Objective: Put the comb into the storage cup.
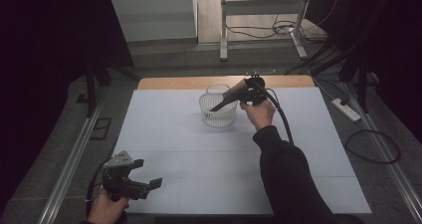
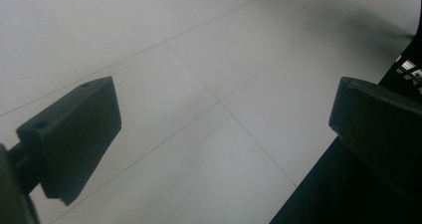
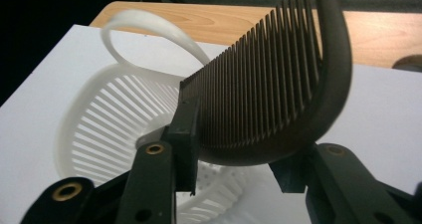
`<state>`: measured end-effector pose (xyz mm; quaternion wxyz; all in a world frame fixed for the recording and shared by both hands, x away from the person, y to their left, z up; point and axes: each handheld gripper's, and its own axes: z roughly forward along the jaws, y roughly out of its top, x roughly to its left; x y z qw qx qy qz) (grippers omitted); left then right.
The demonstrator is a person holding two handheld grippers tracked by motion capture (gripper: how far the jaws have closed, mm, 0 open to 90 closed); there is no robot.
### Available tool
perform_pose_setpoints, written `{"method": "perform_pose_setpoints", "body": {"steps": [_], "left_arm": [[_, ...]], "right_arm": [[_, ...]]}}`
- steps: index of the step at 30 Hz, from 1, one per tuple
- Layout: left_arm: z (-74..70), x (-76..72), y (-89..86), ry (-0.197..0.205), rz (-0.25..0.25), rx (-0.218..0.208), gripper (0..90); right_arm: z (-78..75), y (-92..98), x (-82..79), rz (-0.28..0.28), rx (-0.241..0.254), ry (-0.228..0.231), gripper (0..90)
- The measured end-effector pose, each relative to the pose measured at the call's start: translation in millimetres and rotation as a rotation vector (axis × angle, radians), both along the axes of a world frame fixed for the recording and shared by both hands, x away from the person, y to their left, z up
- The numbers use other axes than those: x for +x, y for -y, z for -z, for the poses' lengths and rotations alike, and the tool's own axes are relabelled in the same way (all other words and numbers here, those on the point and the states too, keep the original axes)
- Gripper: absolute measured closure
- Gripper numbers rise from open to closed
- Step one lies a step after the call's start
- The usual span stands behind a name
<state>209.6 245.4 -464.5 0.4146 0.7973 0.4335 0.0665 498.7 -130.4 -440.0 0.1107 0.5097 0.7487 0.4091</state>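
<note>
Two jaws of the right gripper [image 3: 234,169] sit loosely apart around the comb [image 3: 278,99], so it might tip outside the basket [image 3: 99,129] onto the table [image 1: 199,164].

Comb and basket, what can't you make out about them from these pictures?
- Right gripper view: the comb is cut off by the top edge, and it hides the far side of the white basket.
- Right gripper view: whether the right gripper presses the comb; the comb hides the right pad.
- High view: the comb is too small to make out inside the basket.
</note>
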Motion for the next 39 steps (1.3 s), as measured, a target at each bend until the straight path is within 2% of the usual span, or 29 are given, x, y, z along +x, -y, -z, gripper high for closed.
{"method": "perform_pose_setpoints", "body": {"steps": [5,9,12,22,28,34,39], "left_arm": [[0.1,0.2,-0.1,-0.002,-0.001,-0.001,0.5],[0.1,0.3,-0.1,-0.003,-0.002,-0.001,0.5],[0.2,0.3,-0.2,-0.002,-0.004,-0.001,0.5],[0.1,0.4,0.0,-0.003,-0.004,0.000,0.5],[0.1,0.4,-0.1,-0.005,-0.005,-0.002,0.5],[0.1,0.4,0.0,-0.005,-0.005,-0.001,0.5],[0.1,0.4,-0.1,-0.006,-0.007,-0.004,0.5]], "right_arm": [[4.2,5.0,0.9,0.008,0.003,-0.006,56.5],[4.4,4.6,0.2,0.008,-0.018,0.003,51.9],[4.6,5.0,0.0,0.011,-0.033,0.004,45.8],[1.2,5.9,-2.5,-0.016,-0.017,-0.006,24.9],[-0.7,8.7,-3.5,-0.032,-0.047,-0.024,13.7],[-5.9,12.2,-9.3,-0.080,-0.113,0.014,4.8],[-6.7,15.1,-15.4,-0.110,-0.115,0.026,0.5]]}}
